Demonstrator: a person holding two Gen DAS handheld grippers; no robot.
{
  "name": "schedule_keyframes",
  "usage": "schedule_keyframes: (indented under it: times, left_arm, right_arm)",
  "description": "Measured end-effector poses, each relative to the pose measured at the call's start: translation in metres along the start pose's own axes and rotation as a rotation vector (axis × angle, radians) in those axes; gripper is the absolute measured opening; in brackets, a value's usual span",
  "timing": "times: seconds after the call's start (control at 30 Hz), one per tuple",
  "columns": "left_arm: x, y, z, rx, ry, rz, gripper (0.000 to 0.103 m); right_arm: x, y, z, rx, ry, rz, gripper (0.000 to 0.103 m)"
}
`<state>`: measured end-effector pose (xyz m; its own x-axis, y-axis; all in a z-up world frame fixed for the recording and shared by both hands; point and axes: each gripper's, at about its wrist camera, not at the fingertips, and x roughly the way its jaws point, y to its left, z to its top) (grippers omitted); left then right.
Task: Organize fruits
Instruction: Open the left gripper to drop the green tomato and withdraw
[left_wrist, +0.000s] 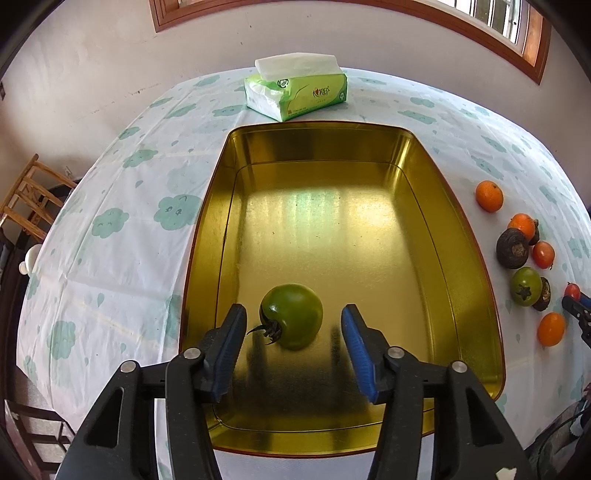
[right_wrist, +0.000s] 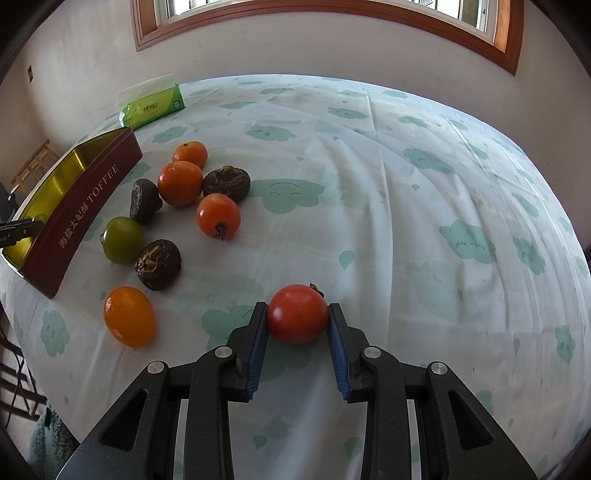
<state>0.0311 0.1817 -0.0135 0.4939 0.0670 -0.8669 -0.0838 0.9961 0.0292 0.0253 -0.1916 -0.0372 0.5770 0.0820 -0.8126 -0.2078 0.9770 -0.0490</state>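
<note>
A gold-lined toffee tin (left_wrist: 461, 236) lies open on the table; it also shows at the left in the right wrist view (right_wrist: 85, 206). A green tomato (left_wrist: 291, 320) rests on the tin's floor. My left gripper (left_wrist: 293, 325) is open above the tin, its fingers on either side of the green tomato and apart from it. My right gripper (right_wrist: 297, 321) is shut on a red tomato (right_wrist: 297, 314) just above the tablecloth. Loose fruit lies beside the tin: oranges (right_wrist: 181, 182), another red tomato (right_wrist: 218, 216), a green tomato (right_wrist: 123, 240) and dark brown fruits (right_wrist: 158, 264).
A green tissue pack (left_wrist: 295, 92) lies behind the tin. The cloud-print tablecloth (right_wrist: 406, 221) covers the table. A wooden chair (left_wrist: 33, 195) stands off the table's left edge. A wall with a window frame runs behind.
</note>
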Motion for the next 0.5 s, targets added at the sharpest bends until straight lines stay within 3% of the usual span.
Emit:
schedule_keyframes:
  times: [0.5]
  left_arm:
    - [-0.027,0.005,-0.014,-0.07,-0.064,-0.024,0.075]
  right_arm:
    - [-0.025,0.023,0.032,-0.01,-0.075,0.058,0.033]
